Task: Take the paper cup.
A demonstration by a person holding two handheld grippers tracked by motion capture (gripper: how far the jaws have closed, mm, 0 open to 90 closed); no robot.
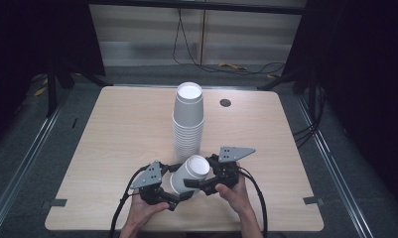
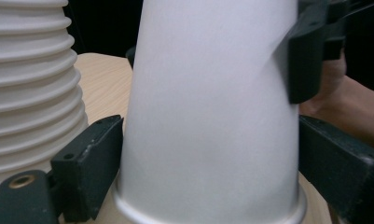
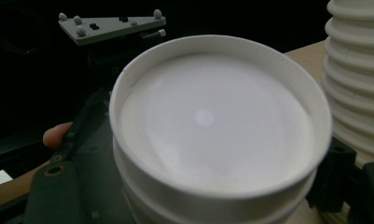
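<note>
Centrally on the desk [image 1: 117,129]: tall cup stack [image 1: 188,119]. Below it, lower middle, a tilted nested pair of paper cups [image 1: 189,173], light, thin-walled, crushable. My left gripper [image 1: 172,197] clamps its base, my right gripper [image 1: 201,184] its rim end; squeeze gently near rims.

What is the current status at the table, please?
Both grippers, left and right, shut on tipped paper cups. Tall cup stack upright just behind. Nothing in the way.
</note>
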